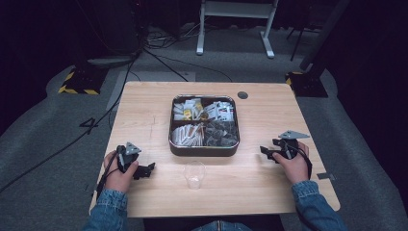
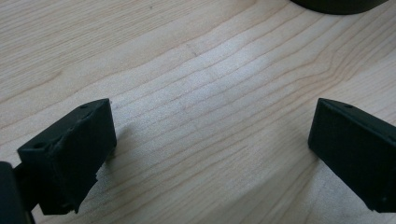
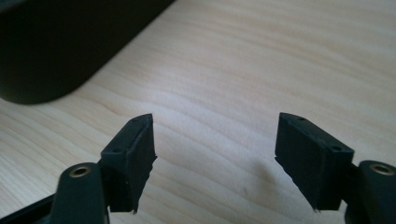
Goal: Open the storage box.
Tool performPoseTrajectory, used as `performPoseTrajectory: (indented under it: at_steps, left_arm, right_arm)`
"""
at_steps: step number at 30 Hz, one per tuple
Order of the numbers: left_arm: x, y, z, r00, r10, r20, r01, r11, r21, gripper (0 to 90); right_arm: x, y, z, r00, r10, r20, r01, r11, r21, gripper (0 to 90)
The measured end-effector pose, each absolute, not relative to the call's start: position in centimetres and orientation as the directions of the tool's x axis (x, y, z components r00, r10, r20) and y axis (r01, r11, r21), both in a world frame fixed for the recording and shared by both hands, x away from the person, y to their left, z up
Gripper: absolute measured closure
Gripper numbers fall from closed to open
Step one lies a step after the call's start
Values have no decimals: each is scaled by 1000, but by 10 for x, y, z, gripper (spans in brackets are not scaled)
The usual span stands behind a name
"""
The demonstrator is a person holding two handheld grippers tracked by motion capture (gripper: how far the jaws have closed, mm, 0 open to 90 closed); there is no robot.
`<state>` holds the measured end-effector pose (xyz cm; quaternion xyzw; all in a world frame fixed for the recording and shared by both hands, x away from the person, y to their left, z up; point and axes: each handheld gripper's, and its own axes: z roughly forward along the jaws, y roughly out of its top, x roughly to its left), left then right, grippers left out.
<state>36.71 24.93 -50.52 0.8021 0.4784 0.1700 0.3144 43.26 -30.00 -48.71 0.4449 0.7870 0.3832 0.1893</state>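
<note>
Wooden table (image 1: 144, 106) stands on grey floor (image 1: 43, 125).

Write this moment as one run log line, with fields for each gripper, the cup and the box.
left gripper: open, empty, on table | right gripper: open, empty | plastic cup: upright, empty, untouched | compartment box: four sections of sachets

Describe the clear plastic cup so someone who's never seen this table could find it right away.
Start at the wooden table and find the dark square tray of packets near its middle. The clear plastic cup stands upright on bare wood just in front of that tray, towards the person's edge. It is see-through, looks empty, and stands alone, apart from both the tray and its packets.
</note>
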Motion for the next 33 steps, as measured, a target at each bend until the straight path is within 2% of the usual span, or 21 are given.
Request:
performPoseTrajectory:
  at_steps: [3,13,33]
  left_arm:
    - [367,249,-505,487,873,-28,660,-347,666,10]
    - [367,250,-505,490,871,-30,660,-348,666,9]
    - [367,251,-505,500,866,-28,657,-357,664,2]
  right_arm:
    - [429,-298,-475,-531,843,91,566,273,778,327]
    - [431,-290,-453,-548,829,115,565,265,782,336]
    - [454,-249,-422,-637,767,77,485,321,813,287]
